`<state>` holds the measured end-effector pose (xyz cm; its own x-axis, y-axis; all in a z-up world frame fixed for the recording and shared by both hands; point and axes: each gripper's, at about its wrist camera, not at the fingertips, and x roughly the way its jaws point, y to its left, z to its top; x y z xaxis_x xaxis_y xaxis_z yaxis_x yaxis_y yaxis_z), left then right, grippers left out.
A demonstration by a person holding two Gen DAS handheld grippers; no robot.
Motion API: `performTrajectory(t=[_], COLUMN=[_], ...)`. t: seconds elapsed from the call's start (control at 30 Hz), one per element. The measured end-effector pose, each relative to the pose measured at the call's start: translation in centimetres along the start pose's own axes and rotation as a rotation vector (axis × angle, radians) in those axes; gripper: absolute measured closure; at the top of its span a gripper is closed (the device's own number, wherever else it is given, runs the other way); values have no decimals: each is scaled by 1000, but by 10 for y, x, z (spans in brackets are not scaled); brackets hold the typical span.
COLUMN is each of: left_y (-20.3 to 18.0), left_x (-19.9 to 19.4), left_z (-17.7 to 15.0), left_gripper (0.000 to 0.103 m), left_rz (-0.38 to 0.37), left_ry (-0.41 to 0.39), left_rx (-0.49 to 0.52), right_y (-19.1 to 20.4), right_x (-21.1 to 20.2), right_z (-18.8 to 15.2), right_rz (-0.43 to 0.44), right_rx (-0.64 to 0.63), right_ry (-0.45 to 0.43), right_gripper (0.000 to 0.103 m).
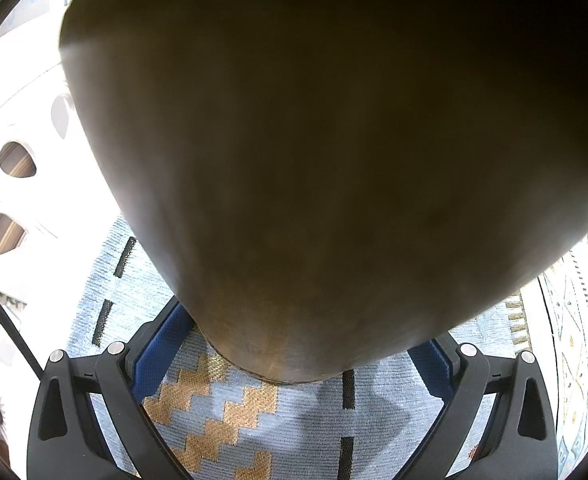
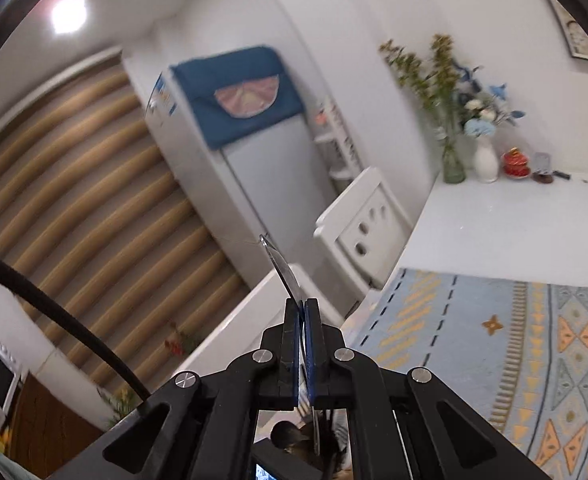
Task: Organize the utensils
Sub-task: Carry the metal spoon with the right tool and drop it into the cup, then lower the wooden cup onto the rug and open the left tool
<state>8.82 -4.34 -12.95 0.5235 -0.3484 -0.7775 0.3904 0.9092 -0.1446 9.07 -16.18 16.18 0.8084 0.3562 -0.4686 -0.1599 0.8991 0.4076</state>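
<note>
L to R. Left claw (image 1: 299,334) has its blue pads against both sides of the dark container (image 1: 313,140), low near the base, so it looks clamped on. We can't tell whether the base sits on the woven mat (image 1: 254,420) or hangs just above it. Risk: w/ a grip that low, the container may tip. It also fills the left view, so its mouth is hidden.

Right claw (image 2: 302,304) is closed on a thin metal utensil (image 2: 280,264), held in the air w/ its tip poking out front. Risk: the flat metal may pivot or slide in the pads, esp. on a quick swing.

Room: the bench (image 2: 493,224) is open beyond the mat. The vases (image 2: 485,160) are well apart at the far wall, and a white chair (image 2: 365,216) stands beside the bench's left edge.
</note>
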Motion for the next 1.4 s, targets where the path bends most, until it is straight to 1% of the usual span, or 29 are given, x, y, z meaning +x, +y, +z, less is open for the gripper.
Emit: performTrajectory(t=[0.1,0.2,0.33,0.4,0.47,0.6,0.77,0.87,0.97,1.03,1.1,1.17,1.2,1.23,1.3,1.4], left_y=[0,0,1,1,2,6,9,11,11,12,12,12,11,11,9,8], left_x=[0,0,1,1,2,-1,-1,-2,-2,-3,-4,-4,-4,-4,-5,-9], left_z=[0,0,-1,-1,-1,-2,-4,-4,-4,-3,-3,-3,-3,-2,-2,-6], left_gripper=[3,3,3,3,3,3,3,3,3,3,3,3,3,3,3,4], left_rz=[0,-1,-6,-9,-11,-17,-22,-24,-27,-28,-28,-26,-23,-19,3,8], left_ry=[0,0,-2,-3,-3,-6,-7,-8,-8,-8,-8,-8,-6,-2,17,23], left_rx=[0,-1,-4,-7,-8,-12,-15,-16,-19,-18,-19,-18,-18,-17,-14,-31], right_y=[-1,-7,-9,-10,-12,-16,-23,-23,-17,-13,-9,-5,-4,-3,-5,-9], right_x=[23,36,46,49,49,42,22,16,15,15,11,-2,-8,-16,-26,-34], right_z=[-11,-21,-35,-39,-43,-47,-47,-48,-50,-49,-44,-37,-34,-30,-26,-23], right_rz=[5,6,-35,-39,-33,-31,-43,-42,-52,-30,-26,-15,-21,-29,-33,-68], right_rx=[-1,15,11,26,45,58,93,97,76,69,65,56,51,45,42,40], right_ry=[27,53,63,68,80,113,85,97,111,128,126,80,58,25,-5,-11], right_gripper=[101,101,101,100,100,95,95,91,88,84,80,74,63,56,54,54])
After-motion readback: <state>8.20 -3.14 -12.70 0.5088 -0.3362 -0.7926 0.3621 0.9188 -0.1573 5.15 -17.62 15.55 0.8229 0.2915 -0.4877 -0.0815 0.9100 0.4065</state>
